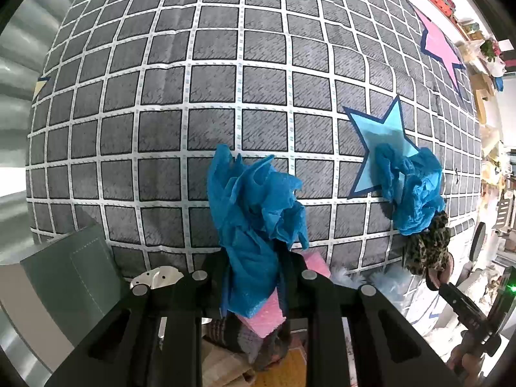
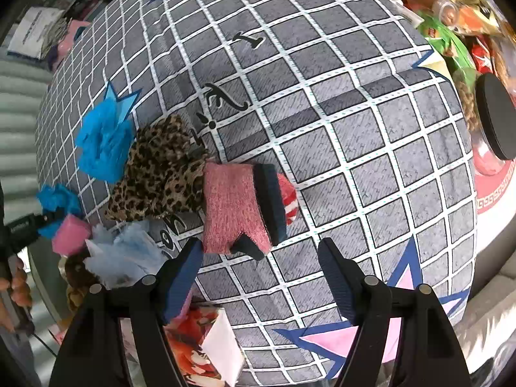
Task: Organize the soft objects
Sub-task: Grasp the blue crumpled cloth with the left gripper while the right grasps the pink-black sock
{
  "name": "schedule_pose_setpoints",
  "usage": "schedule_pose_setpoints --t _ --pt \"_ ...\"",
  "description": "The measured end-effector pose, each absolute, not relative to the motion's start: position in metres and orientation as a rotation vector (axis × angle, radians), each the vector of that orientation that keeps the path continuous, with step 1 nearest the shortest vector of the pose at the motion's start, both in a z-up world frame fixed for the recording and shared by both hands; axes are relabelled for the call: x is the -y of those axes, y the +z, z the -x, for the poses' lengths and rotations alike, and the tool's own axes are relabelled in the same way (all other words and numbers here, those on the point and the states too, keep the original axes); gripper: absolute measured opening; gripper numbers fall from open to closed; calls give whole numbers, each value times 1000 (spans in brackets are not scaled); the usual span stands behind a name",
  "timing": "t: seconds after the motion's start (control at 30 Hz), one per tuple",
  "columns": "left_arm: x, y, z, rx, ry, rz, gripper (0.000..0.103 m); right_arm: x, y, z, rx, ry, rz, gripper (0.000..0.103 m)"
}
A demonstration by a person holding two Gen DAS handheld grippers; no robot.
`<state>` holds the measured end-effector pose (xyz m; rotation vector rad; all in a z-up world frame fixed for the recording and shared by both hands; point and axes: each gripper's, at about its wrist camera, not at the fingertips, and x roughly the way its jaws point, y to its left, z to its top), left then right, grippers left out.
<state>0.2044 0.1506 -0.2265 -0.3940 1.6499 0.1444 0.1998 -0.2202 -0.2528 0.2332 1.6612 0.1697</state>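
Right wrist view, largest first. Grid quilt (image 2: 354,161): fills frame, bears all items. Leopard cloth (image 2: 154,177): nine o'clock of centre, touching the pink sock (image 2: 232,209). Sock: folded, centre, just beyond the right gripper (image 2: 261,274), whose jaws stand spread and empty; likely light and limp, best pinched across its thick fold. Blue tissue wad (image 2: 103,142): ten o'clock. Left wrist view: left gripper (image 1: 254,277), jaws pinching blue tissue (image 1: 254,213), probably tear-prone; pink foam (image 1: 267,319) behind it.
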Motion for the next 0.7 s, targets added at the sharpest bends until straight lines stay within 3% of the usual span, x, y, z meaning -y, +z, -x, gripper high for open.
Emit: schedule_pose_setpoints --t 0.23,0.27,0.3,0.4,0.7 --pt "-156 -233 -212 -1669 157 382 24 190 -279 -211 -1661 195 -176 74" --pt "-158 -239 -210 -1672 157 381 24 185 -284 -213 -1677 181 -153 65" --pt "-159 -244 -210 -1677 157 381 24 184 -287 -214 -1683 173 -143 47" --pt "-166 -253 -205 -1671 154 380 21 188 -284 -211 -1678 179 -166 39" --pt "-176 -216 -195 -1532 176 345 19 232 -244 -192 -1642 204 -270 39"
